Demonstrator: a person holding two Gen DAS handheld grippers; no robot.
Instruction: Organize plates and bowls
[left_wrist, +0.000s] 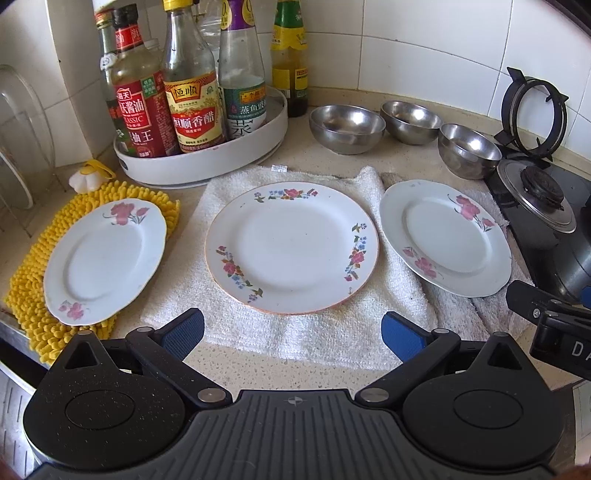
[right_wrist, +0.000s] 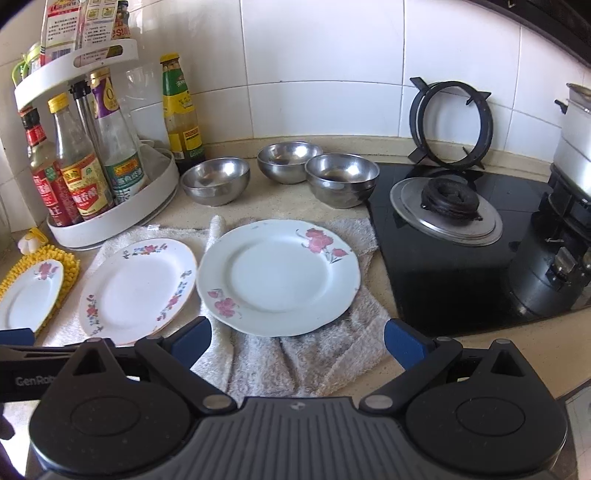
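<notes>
Hovering above the near edge of the white towel (left_wrist: 295, 332), the left gripper (left_wrist: 293, 332) has its jaws spread wide with nothing between them; its blue pads (left_wrist: 400, 338) frame bare towel and counter. The right gripper (right_wrist: 297, 341) hangs likewise over the same towel's near edge, jaws wide apart and empty.

Taking the white towel as the landmark: the middle plate (left_wrist: 291, 247), with small flower sprays round its rim, lies flat on the towel's centre. The right plate (left_wrist: 445, 236), bearing pink blossoms, rests on the towel's right part, where a greyer, crumpled cloth (right_wrist: 314, 365) shows beneath; in the right wrist view its rim appears to meet the middle plate's rim. The left plate (left_wrist: 105, 260) lies off the towel to its left, on a yellow chenille mat (left_wrist: 33, 266).

Behind the towel, three steel bowls (left_wrist: 347, 127) stand upright in a loose row on the counter, each apart from the plates; the two on the right look close together, possibly touching. Behind the towel's left corner stands a white round turntable tray (left_wrist: 207, 162) carrying sauce bottles (left_wrist: 194, 110). Right of the towel lies the black glass hob (right_wrist: 443, 258), with a burner cap (right_wrist: 448, 199) on it and a loose pot stand (right_wrist: 452, 123) leaning on the tiled wall.
</notes>
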